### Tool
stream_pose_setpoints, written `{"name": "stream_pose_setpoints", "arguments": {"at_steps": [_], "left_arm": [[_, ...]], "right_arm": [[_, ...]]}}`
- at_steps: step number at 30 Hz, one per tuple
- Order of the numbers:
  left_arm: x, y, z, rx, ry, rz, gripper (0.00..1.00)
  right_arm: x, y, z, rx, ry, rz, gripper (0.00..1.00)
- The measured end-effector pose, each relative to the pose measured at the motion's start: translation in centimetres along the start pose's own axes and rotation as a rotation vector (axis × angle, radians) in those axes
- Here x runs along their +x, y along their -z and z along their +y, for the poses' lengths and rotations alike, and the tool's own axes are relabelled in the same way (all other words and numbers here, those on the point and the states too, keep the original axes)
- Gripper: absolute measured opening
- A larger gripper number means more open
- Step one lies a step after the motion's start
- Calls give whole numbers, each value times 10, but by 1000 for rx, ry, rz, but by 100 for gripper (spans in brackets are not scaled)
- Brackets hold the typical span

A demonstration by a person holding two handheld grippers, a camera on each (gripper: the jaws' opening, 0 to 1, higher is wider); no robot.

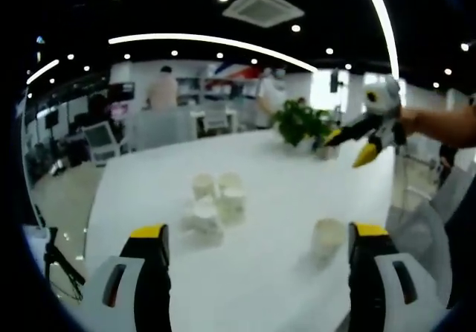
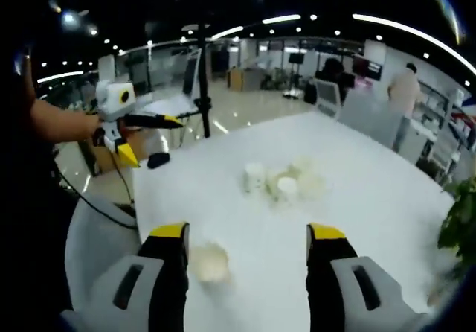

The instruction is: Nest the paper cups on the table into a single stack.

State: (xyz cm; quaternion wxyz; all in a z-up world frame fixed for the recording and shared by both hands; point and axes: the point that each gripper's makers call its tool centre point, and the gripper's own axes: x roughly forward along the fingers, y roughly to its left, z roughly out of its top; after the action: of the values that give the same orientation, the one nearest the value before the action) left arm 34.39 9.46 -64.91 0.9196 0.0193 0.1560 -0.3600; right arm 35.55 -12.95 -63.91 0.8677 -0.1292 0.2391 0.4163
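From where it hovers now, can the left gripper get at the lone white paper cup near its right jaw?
Probably yes. The left gripper is open over the white table, and the lone white paper cup stands apart from the cluster of white paper cups, with nothing between. It sits off-centre, so a sideways shift looks needed.

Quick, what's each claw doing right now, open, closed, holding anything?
Left claw: open, holding nothing, above the white table.
Right claw: open, holding nothing.
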Motion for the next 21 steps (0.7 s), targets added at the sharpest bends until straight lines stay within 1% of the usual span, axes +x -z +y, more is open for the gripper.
{"name": "stream_pose_setpoints", "arguments": {"at_steps": [1,2,3,4,5,7,9,10,11,12,14,15,16,17,18,19,20,21], "left_arm": [[1,1,-4,-12,31,1,99],[2,6,-2,-9,27,18,99],[4,11,1,15,14,36,99],[5,12,0,14,13,41,99],[5,11,-2,11,10,36,99],[6,5,1,29,-25,1,99],[7,3,0,9,-34,-27,99],[8,4,-1,-10,-45,-39,99],[8,7,-2,-9,-48,-31,99],[9,10,-2,-6,-57,-22,99],[11,18,-2,-21,-80,-3,99],[11,19,-3,-25,-75,-12,99],[11,21,-5,-20,-65,-14,99],[12,24,-5,9,-54,0,99],[11,26,-3,39,-45,9,99],[12,25,0,18,-41,5,99],[12,28,0,-24,-30,25,99],[11,26,0,-22,-28,51,99]], "right_arm": [[-4,4,-2,-1,11,-4,63],[-8,9,-5,7,30,-17,64],[-13,15,-10,36,52,-27,66],[-16,19,-13,48,62,-27,69],[-20,24,-17,50,67,-39,70],[-24,32,-21,51,68,-54,74],[-27,41,-29,64,79,-61,75],[-30,43,-33,72,89,-85,78],[-32,44,-35,82,92,-94,81],[-36,47,-37,100,86,-117,83],[-41,51,-42,102,88,-151,83],[-42,50,-43,119,84,-173,83],[-42,50,-45,137,89,-181,84],[-42,53,-51,141,109,-167,85],[-42,53,-54,131,125,-166,87],[-42,50,-60,93,159,-198,88],[-42,51,-62,96,176,-207,90],[-40,58,-59,128,180,-174,94]]}}
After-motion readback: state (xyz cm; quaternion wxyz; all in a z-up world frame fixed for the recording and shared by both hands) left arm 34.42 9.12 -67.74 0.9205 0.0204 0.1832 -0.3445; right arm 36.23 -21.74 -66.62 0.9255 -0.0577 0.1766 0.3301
